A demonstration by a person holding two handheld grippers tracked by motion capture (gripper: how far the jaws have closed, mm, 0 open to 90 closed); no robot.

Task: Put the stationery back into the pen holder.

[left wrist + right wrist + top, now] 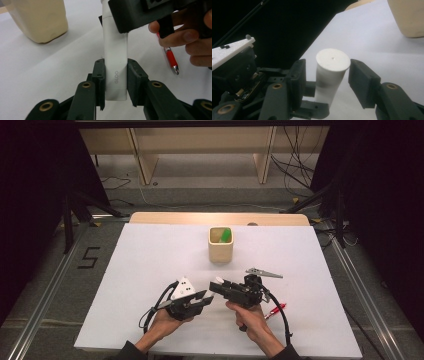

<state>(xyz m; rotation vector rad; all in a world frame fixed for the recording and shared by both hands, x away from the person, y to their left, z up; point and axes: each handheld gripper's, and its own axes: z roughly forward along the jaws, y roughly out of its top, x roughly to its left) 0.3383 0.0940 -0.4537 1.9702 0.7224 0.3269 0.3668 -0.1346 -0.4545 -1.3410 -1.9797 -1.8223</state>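
The white tabletop [150, 270] carries a beige cup [220, 245] at its far middle with something green [226, 235] inside. Nearer the person, the left hand-held gripper [116, 82] is clenched on the lower end of a white glue stick [115, 60], held just above the tabletop. The right hand-held gripper [324, 77] brackets the stick's other end, jaws released and parted. A red pen [171, 58] lies beside the right hand [247, 312].

Beige cup [220, 251] near table's [150, 270] far edge, centre, green thing [226, 235] inside. Red pen [276, 310] near the right-front edge. "5" [88, 257] marked on floor, left.
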